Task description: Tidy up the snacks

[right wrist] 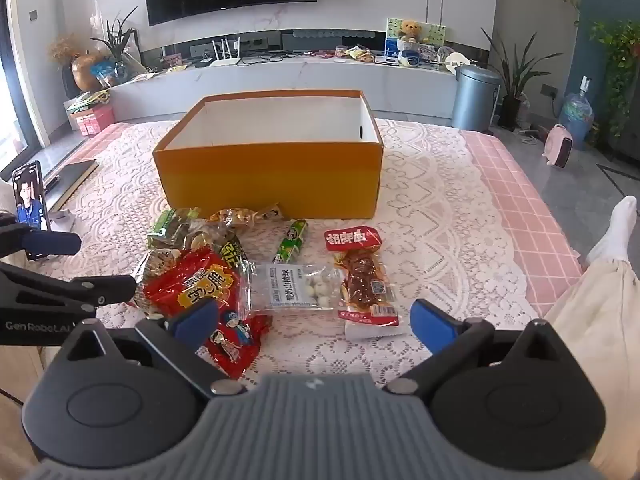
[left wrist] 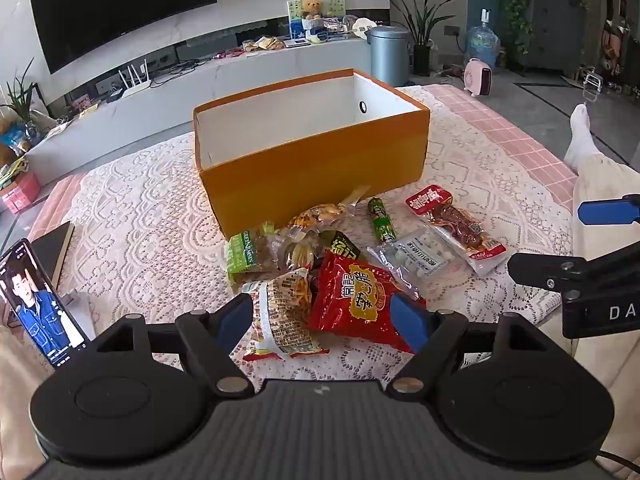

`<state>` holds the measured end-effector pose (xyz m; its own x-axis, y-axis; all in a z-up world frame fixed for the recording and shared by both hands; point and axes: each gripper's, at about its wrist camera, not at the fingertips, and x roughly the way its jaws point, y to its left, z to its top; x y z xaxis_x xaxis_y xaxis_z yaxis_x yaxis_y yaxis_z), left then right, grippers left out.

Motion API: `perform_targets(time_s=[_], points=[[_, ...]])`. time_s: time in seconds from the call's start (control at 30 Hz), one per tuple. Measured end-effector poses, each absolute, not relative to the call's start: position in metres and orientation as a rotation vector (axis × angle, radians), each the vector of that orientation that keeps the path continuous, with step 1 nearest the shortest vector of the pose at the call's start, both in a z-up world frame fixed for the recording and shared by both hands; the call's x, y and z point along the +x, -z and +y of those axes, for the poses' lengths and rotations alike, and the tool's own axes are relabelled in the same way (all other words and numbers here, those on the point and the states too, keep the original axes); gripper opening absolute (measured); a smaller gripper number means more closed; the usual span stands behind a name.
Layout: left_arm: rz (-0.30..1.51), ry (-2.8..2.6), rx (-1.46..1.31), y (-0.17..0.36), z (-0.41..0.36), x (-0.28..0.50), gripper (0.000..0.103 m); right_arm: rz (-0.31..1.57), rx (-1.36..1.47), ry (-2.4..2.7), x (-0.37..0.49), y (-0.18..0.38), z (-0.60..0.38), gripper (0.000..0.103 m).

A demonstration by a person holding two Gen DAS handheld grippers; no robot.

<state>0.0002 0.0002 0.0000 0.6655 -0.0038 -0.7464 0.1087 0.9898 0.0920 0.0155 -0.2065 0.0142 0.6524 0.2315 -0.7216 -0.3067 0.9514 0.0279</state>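
Both tongs are held apart, gripping nothing: the left gripper (left wrist: 326,316) above the red snack bag (left wrist: 356,304), the right gripper (right wrist: 314,320) above the meat snack packet (right wrist: 366,284). The snacks are heaped on the lace cloth (right wrist: 432,216), just before the orange box (right wrist: 268,172)

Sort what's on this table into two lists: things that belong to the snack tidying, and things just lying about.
Belongs to the job:
orange box
red snack bag
clear pack of white balls
braised meat pack
green stick snack
green-labelled packet

Just lying about:
phone
dark notebook
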Motion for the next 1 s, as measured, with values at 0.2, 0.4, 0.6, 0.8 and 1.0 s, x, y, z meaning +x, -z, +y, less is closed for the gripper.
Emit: perform_targets(time_s=[0.2,0.4,0.6,0.8,1.0], points=[[0.838,0.061,0.134,-0.0002,0.0005,0.0001,0.092,0.834,-0.083,-0.303,0.0158,-0.0127,-0.2059,0.099],[0.839,0.062,0.134,-0.0003,0.0005,-0.0006,0.092,0.832,-0.091,-0.301,0.0158,-0.0107,-0.2054,0.099],[0.838,0.062,0.133,0.0000,0.0004,-0.0006,0.092,0.832,-0.091,-0.303,0.0160,-0.0110,-0.2056,0.099],[0.838,0.062,0.132,0.0001,0.0004,-0.0005,0.092,0.833,-0.094,-0.302,0.0160,-0.0102,-0.2048,0.099],[0.837,0.061,0.131,0.0001,0.0016,-0.0006,0.092,0.834,-0.094,-0.304,0.0162,-0.0099,-0.2048,0.099]])
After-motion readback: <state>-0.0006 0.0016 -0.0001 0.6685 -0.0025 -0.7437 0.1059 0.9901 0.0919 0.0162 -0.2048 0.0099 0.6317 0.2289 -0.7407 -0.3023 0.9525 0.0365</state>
